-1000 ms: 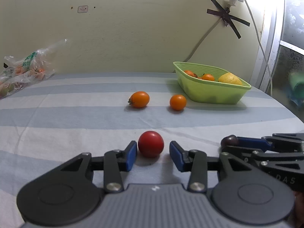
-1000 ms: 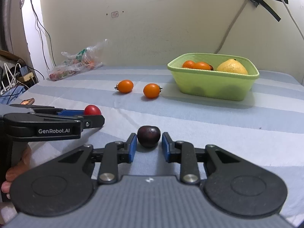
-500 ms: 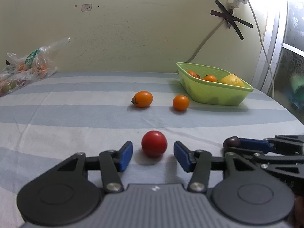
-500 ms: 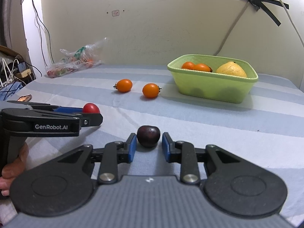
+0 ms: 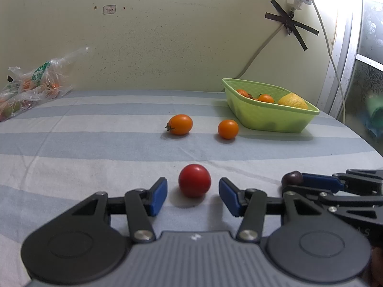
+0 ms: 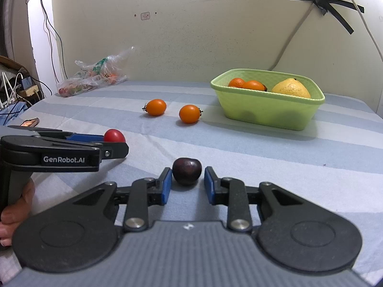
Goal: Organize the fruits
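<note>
A red tomato (image 5: 194,183) lies on the striped cloth between the blue pads of my left gripper (image 5: 192,191), which stands open with a clear gap on each side. My right gripper (image 6: 188,179) brackets a dark purple fruit (image 6: 187,171) resting on the cloth. Its pads sit very close, with a thin gap showing on the right, so it is open. Two orange tomatoes (image 6: 155,107) (image 6: 189,113) lie farther back. The green basket (image 6: 268,112) at the back right holds orange fruit and a lemon (image 6: 290,88).
A plastic bag of produce (image 6: 95,76) lies at the back left by the wall. Cables and a power strip hang on the wall at right. The left gripper (image 6: 115,143) shows beside the right one, with a hand on its handle. The cloth's edge drops off at the left.
The left gripper's jaws have spread wider, away from the red tomato, which stays on the cloth. The right gripper and the dark fruit look the same.
</note>
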The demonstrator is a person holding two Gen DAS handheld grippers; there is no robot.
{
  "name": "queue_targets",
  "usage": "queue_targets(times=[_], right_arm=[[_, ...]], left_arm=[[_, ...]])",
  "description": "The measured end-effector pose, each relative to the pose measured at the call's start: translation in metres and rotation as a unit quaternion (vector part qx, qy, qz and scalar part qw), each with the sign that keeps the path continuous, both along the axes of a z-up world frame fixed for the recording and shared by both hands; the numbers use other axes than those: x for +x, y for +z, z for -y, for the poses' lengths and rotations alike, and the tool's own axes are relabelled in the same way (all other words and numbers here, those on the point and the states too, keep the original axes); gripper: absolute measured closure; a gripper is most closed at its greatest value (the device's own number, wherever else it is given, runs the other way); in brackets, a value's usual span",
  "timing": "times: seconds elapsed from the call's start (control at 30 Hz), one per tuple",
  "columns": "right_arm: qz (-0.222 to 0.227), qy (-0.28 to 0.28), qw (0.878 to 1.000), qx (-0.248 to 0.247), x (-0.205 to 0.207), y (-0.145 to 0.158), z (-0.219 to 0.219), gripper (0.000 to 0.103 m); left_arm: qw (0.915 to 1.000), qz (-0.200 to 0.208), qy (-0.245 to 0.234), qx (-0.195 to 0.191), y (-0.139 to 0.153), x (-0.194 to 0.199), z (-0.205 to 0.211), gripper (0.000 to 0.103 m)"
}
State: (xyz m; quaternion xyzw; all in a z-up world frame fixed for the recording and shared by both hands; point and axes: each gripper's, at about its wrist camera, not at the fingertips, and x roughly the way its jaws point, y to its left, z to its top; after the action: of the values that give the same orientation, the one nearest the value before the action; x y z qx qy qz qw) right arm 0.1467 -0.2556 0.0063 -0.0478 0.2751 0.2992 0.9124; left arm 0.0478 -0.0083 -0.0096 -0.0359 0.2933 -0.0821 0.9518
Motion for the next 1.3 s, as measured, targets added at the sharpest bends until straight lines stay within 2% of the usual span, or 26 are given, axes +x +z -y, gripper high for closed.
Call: queue_targets(times=[0.5,0.53,0.57,0.6,0.63,0.9,1.3], right_arm=[[0.001,-0.001,1.000,-0.002,0.0003,-0.0001,-0.0009,0.070],[0.002,-0.002,1.000,-0.003,0.0001,-0.0003,-0.0010,0.068],[0.004,-0.006,1.000,-0.005,-0.0004,-0.0003,-0.0008,0.059],[0.007,-0.010,1.000,-0.005,-0.0010,0.0000,-0.0002,0.054],[0.010,-0.012,1.000,-0.002,-0.0018,0.0003,0.0011,0.053],[0.004,-0.017,1.000,-0.003,-0.0015,-0.0003,0.0021,0.053],[-0.002,-0.015,1.000,0.002,-0.0008,-0.0008,0.0030,0.051]], left_arm=[[1.0000,0.000,-0.002,-0.001,-0.0003,-0.0008,-0.0003,0.053],[1.0000,0.000,-0.002,-0.001,-0.0004,-0.0010,-0.0006,0.053],[1.0000,0.000,-0.002,-0.002,-0.0005,-0.0010,-0.0009,0.053],[1.0000,0.000,-0.003,-0.003,-0.0004,-0.0009,-0.0013,0.053],[1.0000,0.000,-0.003,-0.003,-0.0004,-0.0007,-0.0015,0.053],[0.9997,0.000,-0.004,-0.022,-0.0007,-0.0006,-0.0080,0.053],[0.9996,0.002,-0.010,-0.025,-0.0011,-0.0001,-0.0088,0.054]])
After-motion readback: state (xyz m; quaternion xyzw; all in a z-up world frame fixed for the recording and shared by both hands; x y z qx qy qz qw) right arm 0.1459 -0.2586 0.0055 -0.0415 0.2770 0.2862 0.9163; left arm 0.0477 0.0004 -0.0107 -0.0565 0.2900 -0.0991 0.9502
